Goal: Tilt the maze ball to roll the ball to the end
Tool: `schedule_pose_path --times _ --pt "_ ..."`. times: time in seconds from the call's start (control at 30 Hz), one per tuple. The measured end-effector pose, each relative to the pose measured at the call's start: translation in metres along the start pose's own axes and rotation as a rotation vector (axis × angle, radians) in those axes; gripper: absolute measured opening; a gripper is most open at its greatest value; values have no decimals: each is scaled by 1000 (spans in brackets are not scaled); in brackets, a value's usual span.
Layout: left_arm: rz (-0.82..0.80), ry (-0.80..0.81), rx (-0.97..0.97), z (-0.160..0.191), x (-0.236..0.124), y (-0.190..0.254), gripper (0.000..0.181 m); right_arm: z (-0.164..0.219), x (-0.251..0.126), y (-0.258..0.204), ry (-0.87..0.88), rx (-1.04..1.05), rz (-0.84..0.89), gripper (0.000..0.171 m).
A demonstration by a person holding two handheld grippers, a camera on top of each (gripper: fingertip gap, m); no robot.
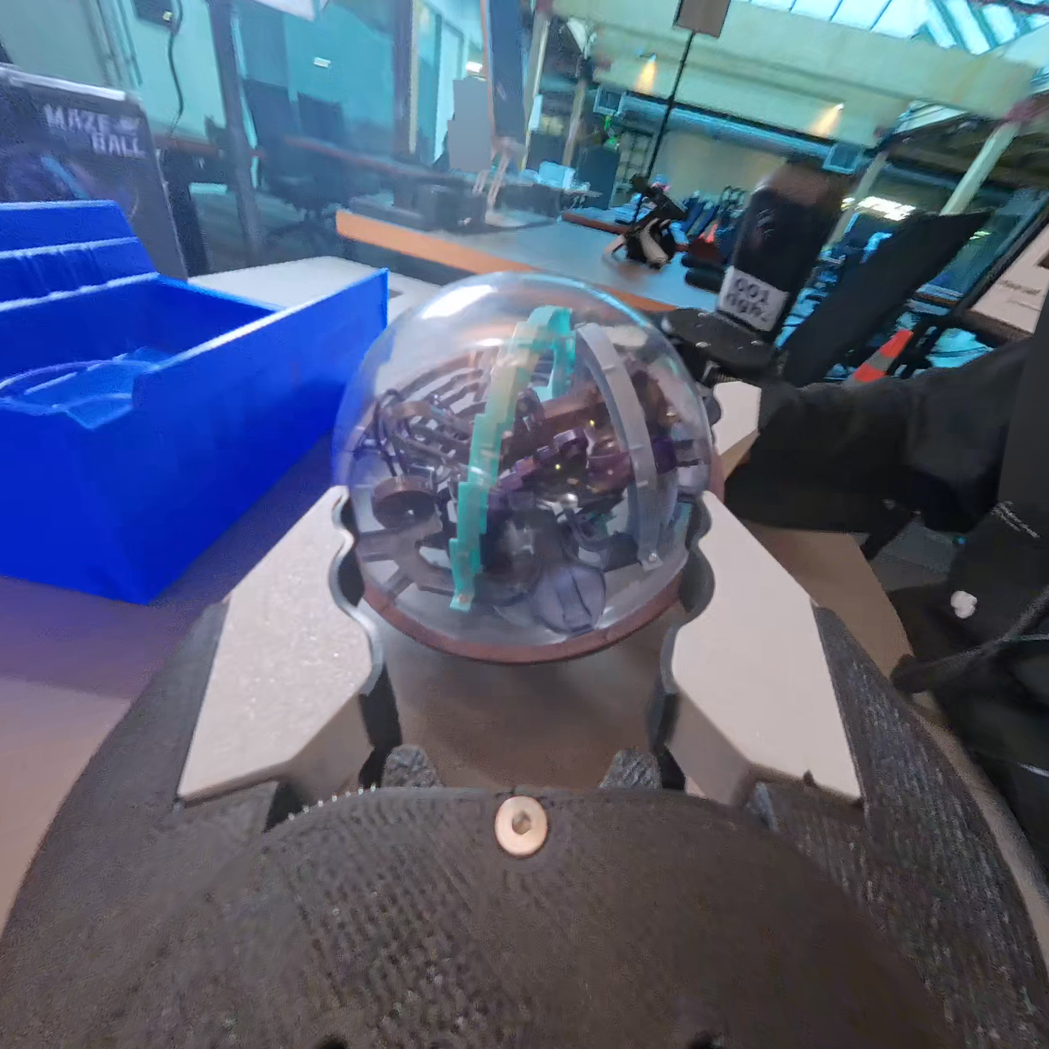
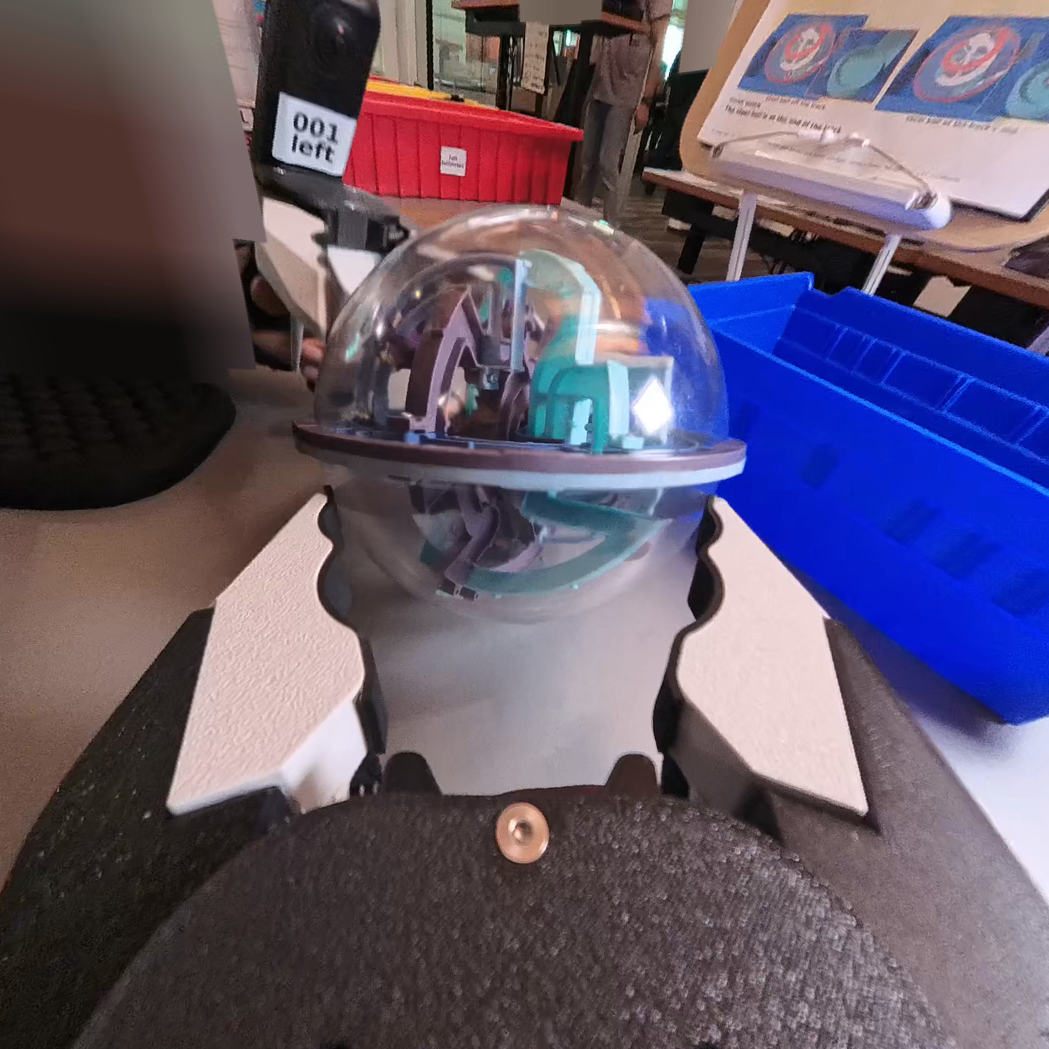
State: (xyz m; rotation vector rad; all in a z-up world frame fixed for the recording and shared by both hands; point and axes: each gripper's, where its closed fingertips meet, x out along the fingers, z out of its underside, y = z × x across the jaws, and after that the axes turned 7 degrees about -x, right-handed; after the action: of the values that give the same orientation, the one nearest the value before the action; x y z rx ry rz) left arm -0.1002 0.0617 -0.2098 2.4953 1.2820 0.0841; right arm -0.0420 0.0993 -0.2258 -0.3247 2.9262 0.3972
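Observation:
The maze ball (image 1: 522,454) is a clear sphere with teal, purple and brown tracks inside and a brown ring around its middle. My left gripper (image 1: 519,522) is shut on it, with a white finger on each side. In the right wrist view the maze ball (image 2: 511,363) has its ring level, and my right gripper (image 2: 519,528) is shut on its lower half. Each gripper holds it from the opposite side. The right gripper's black body (image 1: 755,272) shows behind the sphere, as does the left gripper's body (image 2: 318,96). I cannot pick out the small steel ball.
A blue bin (image 1: 170,431) stands close on the left of the sphere, and it also shows in the right wrist view (image 2: 885,465). The maze ball's box (image 1: 74,153) stands behind it. A red bin (image 2: 460,153), an instruction sheet on a stand (image 2: 874,85) and a black mat (image 2: 102,437) are around. A gloved hand (image 1: 840,448) is at the right.

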Motion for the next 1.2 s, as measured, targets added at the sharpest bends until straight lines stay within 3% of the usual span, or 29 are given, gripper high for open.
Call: schedule_pose_path --times 0.17,0.23,0.33,0.4,0.5,0.57,0.93,1.1,1.2 --pt "56 -103 -175 20 4 7 117 -22 -8 -2 107 13 -1 122" --pt "139 -217 -261 39 6 18 113 -34 -13 -5 162 56 -36 122" --pt "214 -389 -164 66 1 32 98 -48 -21 -5 196 131 -87 114" --pt "147 -343 -48 58 1 24 118 -47 -23 -3 176 95 -81 106" --pt "26 -168 113 25 3 8 130 -44 -22 -2 155 59 -69 104" --pt "31 -126 184 19 9 13 132 -46 -19 -3 157 59 -76 104" --pt "88 -92 -16 26 19 19 126 -45 -20 -3 116 62 -100 116" --pt "92 -91 -86 28 20 16 122 -6 -28 -6 -77 -6 -160 129" --pt "88 -93 -110 28 20 15 120 3 -22 -3 -108 -37 -112 129"
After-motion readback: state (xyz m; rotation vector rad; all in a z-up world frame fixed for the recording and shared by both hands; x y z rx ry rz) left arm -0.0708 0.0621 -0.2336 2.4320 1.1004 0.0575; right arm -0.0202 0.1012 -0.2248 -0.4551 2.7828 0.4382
